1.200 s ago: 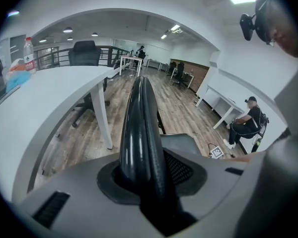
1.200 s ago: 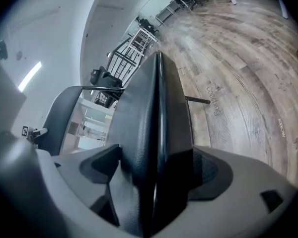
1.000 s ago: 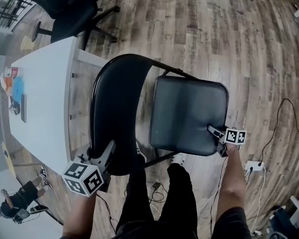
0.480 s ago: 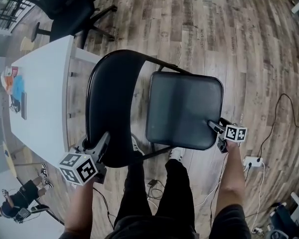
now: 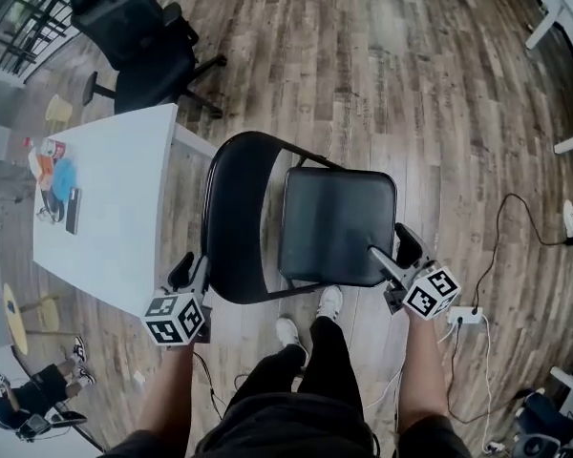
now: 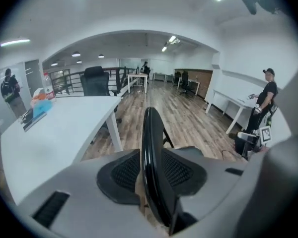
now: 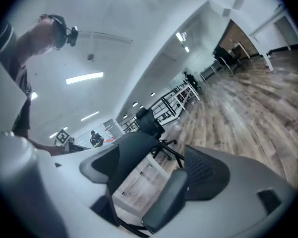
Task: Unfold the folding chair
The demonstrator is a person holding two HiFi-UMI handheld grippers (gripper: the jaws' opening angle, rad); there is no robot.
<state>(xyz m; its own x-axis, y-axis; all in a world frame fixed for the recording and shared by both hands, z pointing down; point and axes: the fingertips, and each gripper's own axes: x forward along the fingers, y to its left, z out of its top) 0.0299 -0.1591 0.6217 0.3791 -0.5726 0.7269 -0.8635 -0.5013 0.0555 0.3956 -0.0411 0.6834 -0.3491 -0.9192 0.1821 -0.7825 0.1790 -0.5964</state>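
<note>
Forearms [image 5: 418,370] extended; left tongs [image 5: 193,270] just opening around backrest [image 5: 234,218], right tongs [image 5: 393,249] straddling seat [image 5: 336,222].

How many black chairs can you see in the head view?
2. The folding chair stands at the centre; an office chair sits top left, beyond the white table. Others may be out of frame.

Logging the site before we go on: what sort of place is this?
Probably an open-plan office: a long white table, a black swivel office chair beside it, wood-plank floor, and more desks down the hall in the left gripper view.
</note>
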